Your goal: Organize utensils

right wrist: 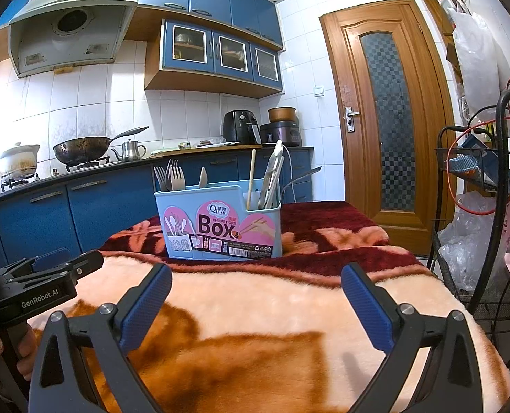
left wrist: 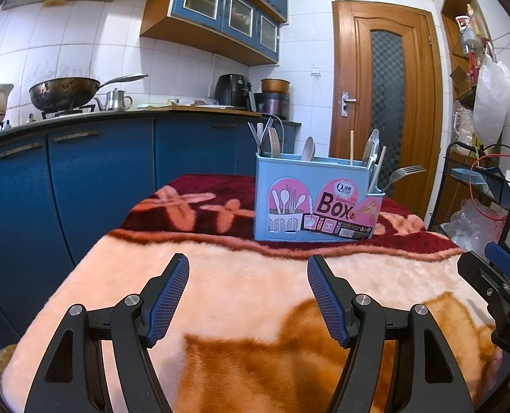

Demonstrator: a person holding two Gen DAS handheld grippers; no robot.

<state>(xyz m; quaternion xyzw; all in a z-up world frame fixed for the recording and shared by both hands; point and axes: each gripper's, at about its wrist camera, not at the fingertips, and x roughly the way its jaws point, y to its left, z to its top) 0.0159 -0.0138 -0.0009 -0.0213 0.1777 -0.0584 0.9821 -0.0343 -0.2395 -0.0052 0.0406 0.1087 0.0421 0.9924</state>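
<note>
Your left gripper (left wrist: 248, 296) hovers low over the fleecy blanket (left wrist: 241, 285), jaws spread wide, nothing between the blue pads. Your right gripper (right wrist: 256, 304) stands the same: jaws wide apart and empty, just above the blanket.

The light-blue utensil box (left wrist: 318, 199) stands upright on the dark red band at the far end of the blanket, well ahead of both grippers and touched by neither. Its label reads "Chopsticks Box".

Contents, as seen from the left wrist view:
- forks (left wrist: 267, 139), tines up, in the left end;
- one spoon (left wrist: 308, 149) near the middle;
- a single wooden chopstick (left wrist: 351, 148), upright, right of the spoon;
- more spoons (left wrist: 371, 146) in the small right-hand compartment;
- one metal fork (left wrist: 400, 175) leaning out over the right rim, tines pointing right.

Your hand (right wrist: 12, 344) shows at the left edge of the right wrist view.
</note>
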